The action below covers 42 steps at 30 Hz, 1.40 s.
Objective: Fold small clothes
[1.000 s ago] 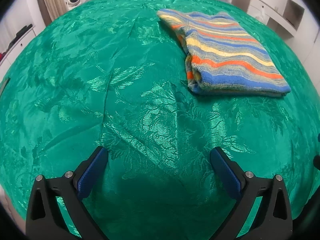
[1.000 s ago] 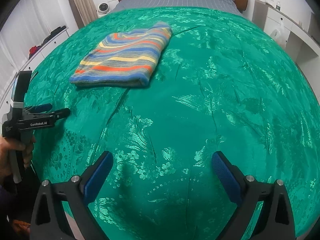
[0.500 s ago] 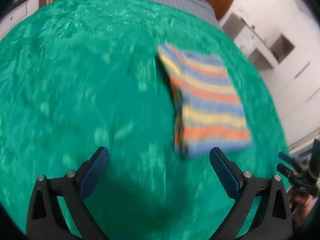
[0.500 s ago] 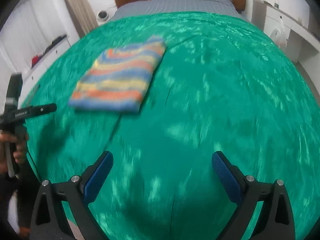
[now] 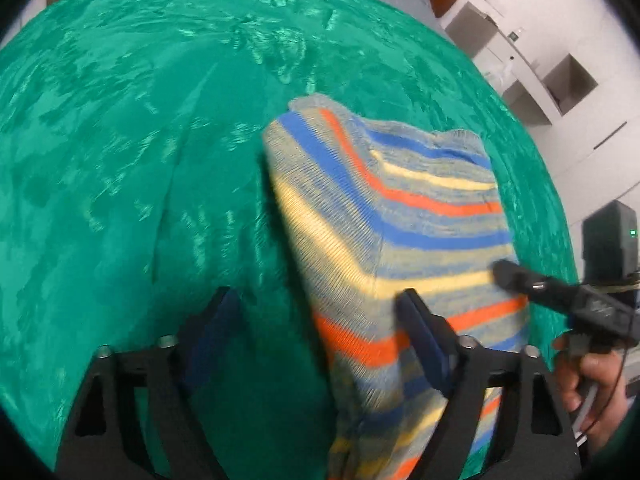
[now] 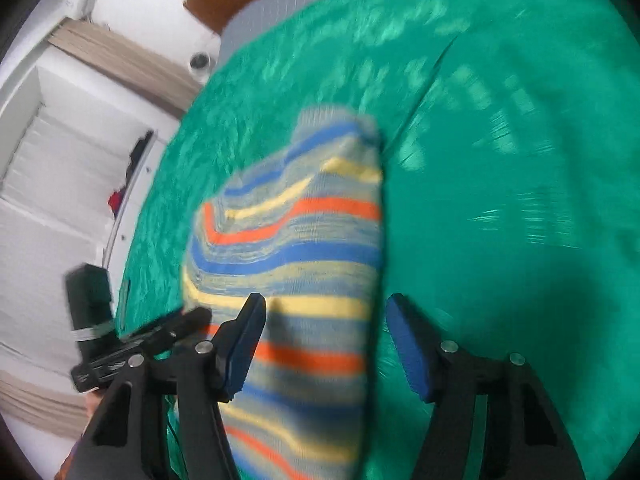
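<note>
Both grippers moved in on the striped sweater (image 5: 400,216) since a second ago; it lay folded well ahead then, now it fills the lower half of both views on the green bedspread (image 5: 120,160). Left gripper (image 5: 320,336): jaws closing, about half open, sweater's left edge between them, right finger (image 5: 424,344) over the fabric; contact unclear through blur. Right gripper (image 6: 326,344): jaws closing, sweater's right edge between them, pads apparently not pressing yet.
</note>
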### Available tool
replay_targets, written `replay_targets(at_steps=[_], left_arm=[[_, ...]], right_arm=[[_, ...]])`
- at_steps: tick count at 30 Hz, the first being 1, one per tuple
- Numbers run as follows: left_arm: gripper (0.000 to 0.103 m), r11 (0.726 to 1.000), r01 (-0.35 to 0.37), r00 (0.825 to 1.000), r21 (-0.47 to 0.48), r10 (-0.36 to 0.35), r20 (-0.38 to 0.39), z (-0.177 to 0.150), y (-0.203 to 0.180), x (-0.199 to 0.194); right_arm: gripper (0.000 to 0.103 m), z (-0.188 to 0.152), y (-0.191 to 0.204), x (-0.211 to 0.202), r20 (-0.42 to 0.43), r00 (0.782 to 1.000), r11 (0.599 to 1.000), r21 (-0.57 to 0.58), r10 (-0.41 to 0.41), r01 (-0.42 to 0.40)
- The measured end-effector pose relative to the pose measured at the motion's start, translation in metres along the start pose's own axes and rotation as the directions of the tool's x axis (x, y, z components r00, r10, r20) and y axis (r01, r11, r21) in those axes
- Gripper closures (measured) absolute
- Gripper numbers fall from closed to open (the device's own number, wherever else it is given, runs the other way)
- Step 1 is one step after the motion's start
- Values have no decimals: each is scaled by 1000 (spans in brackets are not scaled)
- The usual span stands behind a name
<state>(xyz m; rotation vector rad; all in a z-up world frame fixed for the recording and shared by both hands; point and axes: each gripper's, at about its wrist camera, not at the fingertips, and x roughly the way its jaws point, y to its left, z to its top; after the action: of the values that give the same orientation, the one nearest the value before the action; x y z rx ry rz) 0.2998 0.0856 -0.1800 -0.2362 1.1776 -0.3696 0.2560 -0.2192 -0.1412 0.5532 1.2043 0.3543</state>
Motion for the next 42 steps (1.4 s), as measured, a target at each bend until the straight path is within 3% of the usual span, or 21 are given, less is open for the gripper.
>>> replay_targets(at_steps=[1,2,4,7,9,11,14,16,17,18,19,20,21,25,29,32,36,37,40,42], left_arm=[[45,1000,-3,1000,9,3,-1,2,-2,2],[79,1000,8,1000,28,-8,-3,4,-4,6],[85,999,-17,1000,51,17,10,2,-14,6],[89,993,-56,997,107,49,67,-3,-29,-7],[90,991,-41,993,126,27,114,-2,-35,-26],[90,990,-25,988,142,3,156,3,-43,-48],[90,979,-65,974,195,19,227,9,-56,-73],[86,971,-101,968,215,45,249,16,-61,-78],[76,968,-128,967,214,75,242,20,-63,-73],[56,965,-157,966,211,106,234,21,-63,-69],[40,954,-213,960,209,165,227,20,-62,-62],[14,947,-248,952,205,199,234,15,-61,-60],[7,937,-287,938,201,231,260,5,-59,-63],[7,894,-371,902,249,285,323,-31,-63,-69],[5,862,-438,861,256,320,396,-57,-76,-87],[3,841,-494,812,220,356,463,-74,-86,-111],[0,838,-532,749,120,400,529,-86,-96,-139],[0,843,-527,743,105,398,538,-91,-99,-147],[0,866,-489,769,106,370,521,-101,-107,-161],[0,869,-483,775,105,369,513,-107,-113,-167]], right_arm=[[53,0,6,7,5,1000,999,-22,-26,27],[64,0,12,10,8,998,996,-54,-70,70],[69,-5,40,15,37,976,958,-184,-215,218],[77,-23,90,11,151,917,828,-395,-370,399],[79,-32,112,0,217,909,791,-447,-357,418],[79,-34,124,-15,257,911,786,-462,-323,410],[80,-30,139,-35,314,911,799,-458,-266,391],[79,-21,142,-44,350,904,814,-432,-246,389],[74,-16,140,-47,357,900,825,-409,-249,390],[51,-11,134,-49,364,888,829,-373,-282,416],[30,-10,127,-52,376,863,815,-341,-338,468],[1,-9,124,-53,399,826,791,-308,-398,529],[0,-12,119,-58,419,812,781,-302,-406,546],[0,-35,108,-78,427,800,755,-324,-421,570],[0,-58,100,-98,462,775,731,-325,-431,600],[0,-77,103,-114,487,762,727,-316,-427,609],[0,-101,109,-143,514,748,725,-305,-420,617],[0,-107,112,-150,520,744,724,-302,-419,620],[0,-124,120,-168,538,736,729,-291,-411,619],[0,-136,126,-180,546,735,734,-288,-401,615]])
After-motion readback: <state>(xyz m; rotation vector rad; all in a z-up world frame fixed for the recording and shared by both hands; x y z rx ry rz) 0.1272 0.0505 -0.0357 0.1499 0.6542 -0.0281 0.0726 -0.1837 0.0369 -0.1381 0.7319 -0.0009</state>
